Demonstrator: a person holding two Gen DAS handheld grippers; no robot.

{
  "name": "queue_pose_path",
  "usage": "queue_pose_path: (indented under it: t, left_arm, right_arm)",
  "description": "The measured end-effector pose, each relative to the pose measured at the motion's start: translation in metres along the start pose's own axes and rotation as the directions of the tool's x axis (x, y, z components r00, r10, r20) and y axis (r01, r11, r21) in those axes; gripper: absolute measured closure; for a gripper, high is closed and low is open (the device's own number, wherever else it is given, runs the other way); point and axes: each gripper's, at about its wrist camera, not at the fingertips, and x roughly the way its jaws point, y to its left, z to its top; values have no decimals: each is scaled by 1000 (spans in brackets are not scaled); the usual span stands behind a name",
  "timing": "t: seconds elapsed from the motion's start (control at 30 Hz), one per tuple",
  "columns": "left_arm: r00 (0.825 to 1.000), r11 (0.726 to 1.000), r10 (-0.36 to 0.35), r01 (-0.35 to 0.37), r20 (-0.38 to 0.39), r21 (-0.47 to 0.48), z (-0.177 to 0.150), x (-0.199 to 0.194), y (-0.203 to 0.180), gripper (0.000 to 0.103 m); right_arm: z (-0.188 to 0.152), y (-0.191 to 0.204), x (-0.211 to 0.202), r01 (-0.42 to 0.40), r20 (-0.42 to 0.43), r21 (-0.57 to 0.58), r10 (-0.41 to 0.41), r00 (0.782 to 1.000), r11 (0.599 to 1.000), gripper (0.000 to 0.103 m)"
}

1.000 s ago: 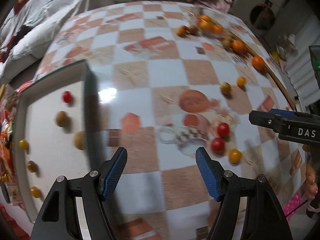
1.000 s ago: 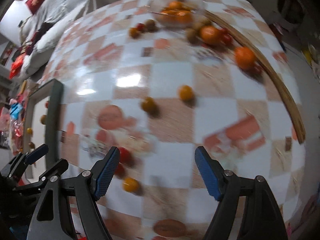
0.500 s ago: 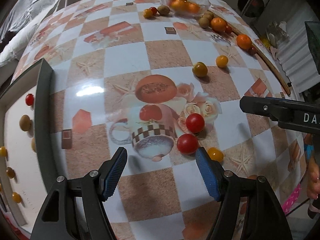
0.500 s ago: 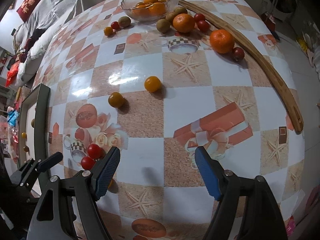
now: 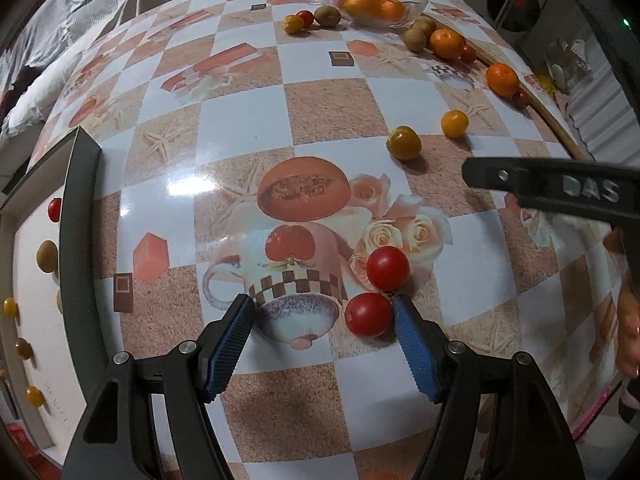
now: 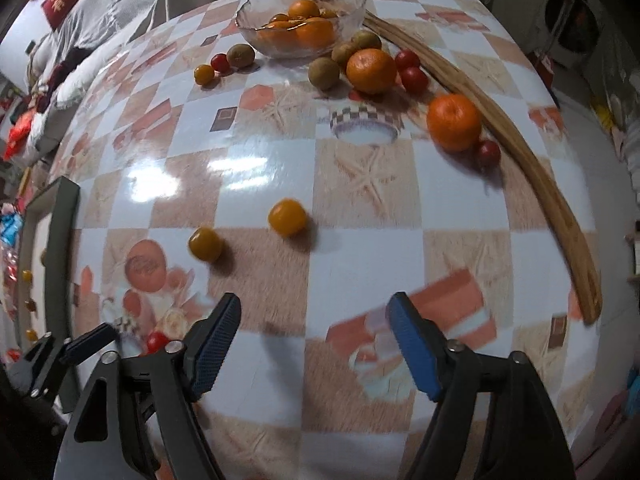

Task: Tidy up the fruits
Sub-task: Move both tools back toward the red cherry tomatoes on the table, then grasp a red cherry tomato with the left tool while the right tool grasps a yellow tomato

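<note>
Left wrist view: the left claw [image 5: 324, 320] stands with its jaws apart, low over the table [image 5: 248, 128]. A red tomato [image 5: 369, 315] lies just inside the right-hand blue pad [image 5: 414, 350], touching or nearly touching it. A second red tomato [image 5: 387, 268] sits just beyond the first, close against it. Two yellow tomatoes [image 5: 403, 143] [image 5: 454, 123] lie farther out, apart from each other. A glass bowl [image 5: 412, 0] at the far edge holds oranges. A dark-framed tray [image 5: 78, 240] at the left holds several small fruits, set apart from one another. A finger of the right claw crosses the right side of this view.

Right wrist view: the right claw [image 6: 314, 344] also stands with its jaws apart, holding nothing, above a bare part of the table. The two yellow tomatoes lie ahead of it, to the left. Two loose oranges [image 6: 371, 70] [image 6: 453, 121] rest near a curved wooden strip [image 6: 540, 184]. The near foreground is blurred; the small red shape at lower left is probably one of the red tomatoes.
</note>
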Motion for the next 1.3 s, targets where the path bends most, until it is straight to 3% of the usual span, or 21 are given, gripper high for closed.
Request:
queue_pose_path:
  t: [0.07,0.33,0.43,0.5,0.53,0.57,0.63,0.7,0.97,1.3]
  left_arm:
    - [1000,1000,9,-9,0,-10,0,0,0,31]
    - [999,997,38,-39,-7,-67,1,1,0,35]
    - [999,996,49,-50,-8,-76,1,0,-2,42]
    - [999,996,48,-48,-7,-77,1,0,-3,48]
    - [999,996,44,-45,-7,-77,1,-1,-3,51]
    - [999,996,40,-41,-5,-77,1,-1,-3,53]
    - [1000,997,29,-29,-2,-76,0,-3,-3,71]
    - [1000,997,-2,2,-4,-82,1,-5,0,78]
    - [997,992,-82,81,-4,-93,-3,-17,10,78]
    - [994,987,-102,105,36,-122,-2,-35,28,78]
  right_arm:
    - [6,3,5,5,7,-21,-4,1000,1000,39]
    - [26,18,13,22,48,-91,-17,999,996,44]
    - [28,19,13,43,63,-104,-37,997,994,57]
    - [30,19,13,43,70,-107,-35,997,993,78]
    - [30,17,12,31,69,-105,-23,997,994,81]
    - [31,16,12,25,67,-103,-18,998,994,81]
    - [29,15,9,16,66,-97,-10,998,995,81]
    - [25,12,6,-4,61,-86,10,998,996,81]
    - [2,2,-11,-79,35,-30,80,996,996,81]
    - [-8,13,-28,-109,22,-25,110,994,994,81]
